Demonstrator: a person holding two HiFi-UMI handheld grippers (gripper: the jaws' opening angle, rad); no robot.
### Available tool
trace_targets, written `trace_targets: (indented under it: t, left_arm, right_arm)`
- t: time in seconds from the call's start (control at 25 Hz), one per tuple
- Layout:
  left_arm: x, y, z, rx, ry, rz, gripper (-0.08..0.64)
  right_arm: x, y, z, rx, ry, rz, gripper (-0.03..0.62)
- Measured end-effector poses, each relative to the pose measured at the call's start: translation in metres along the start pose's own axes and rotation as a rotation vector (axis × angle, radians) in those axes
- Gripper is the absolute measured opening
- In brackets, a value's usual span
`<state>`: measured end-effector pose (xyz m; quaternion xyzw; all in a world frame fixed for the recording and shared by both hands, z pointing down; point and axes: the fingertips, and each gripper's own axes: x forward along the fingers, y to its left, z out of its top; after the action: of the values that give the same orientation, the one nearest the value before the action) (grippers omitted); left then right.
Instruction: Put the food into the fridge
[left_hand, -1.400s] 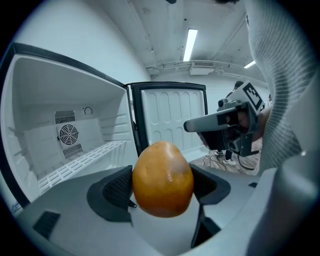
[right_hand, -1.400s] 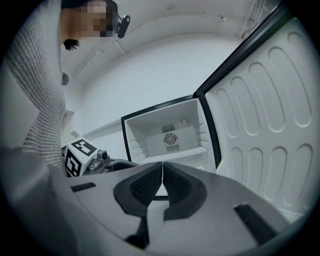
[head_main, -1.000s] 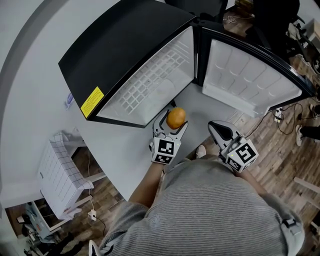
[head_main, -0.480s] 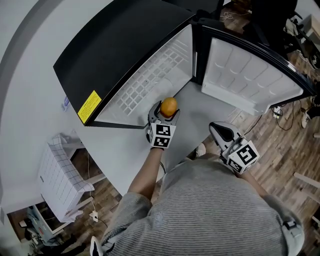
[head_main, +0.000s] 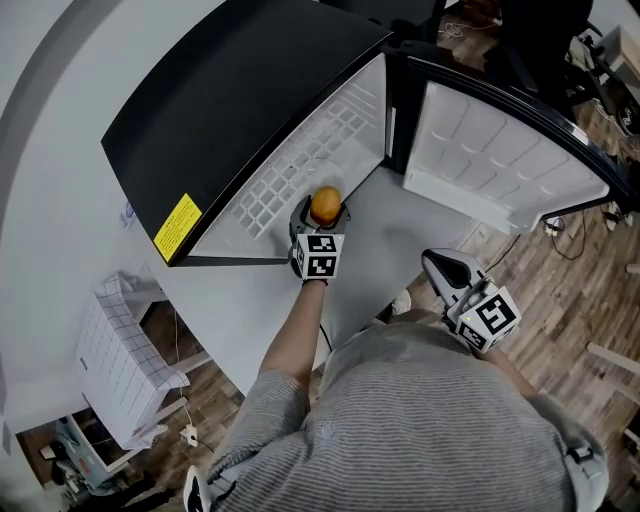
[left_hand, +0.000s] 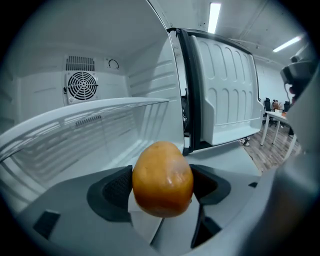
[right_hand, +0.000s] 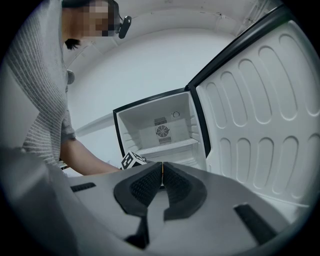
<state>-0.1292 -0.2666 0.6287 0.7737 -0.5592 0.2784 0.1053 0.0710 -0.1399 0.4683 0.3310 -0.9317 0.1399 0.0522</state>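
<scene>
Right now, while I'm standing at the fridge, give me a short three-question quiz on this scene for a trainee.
1. True or false: the left gripper holds the orange fruit between its jaws.
2. Pick one: the right gripper is A) shut and empty, B) shut on the fruit, C) wide open.
3. Fill in the blank: the fridge door is ____.

Key: 1 true; 2 A; 3 open.
</scene>
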Motion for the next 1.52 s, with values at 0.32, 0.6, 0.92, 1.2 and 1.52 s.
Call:
trace_targets:
  t: [0.32, 0.6, 0.92, 1.2, 1.52]
  left_arm:
    - [0.020, 0.030, 0.002, -0.023, -0.001, 0.075, 0.367]
    - [0.045, 0.041, 0.000, -0.024, 0.034, 0.091, 0.367]
    - [0.060, 0.040, -0.009, 0.006, 0.083, 0.096, 0.367]
    - [0.062, 0.039, -0.007, 0.034, 0.086, 0.096, 0.367]
    - [0.059, 0.042, -0.009, 0.069, 0.096, 0.102, 0.368]
  right_arm:
    - [0.000, -0.002, -0.007, 0.007, 0.030, -0.005, 0.012]
    - [-0.004, -0.005, -0.013, 0.002, 0.065, -0.007, 0.012]
    - [-0.010, -0.012, -0.015, 0.007, 0.074, -0.022, 0.012]
    - [-0.012, -0.013, -0.015, 0.008, 0.070, -0.021, 0.012]
    - [-0.014, -0.014, -0.012, 0.005, 0.055, -0.024, 0.012]
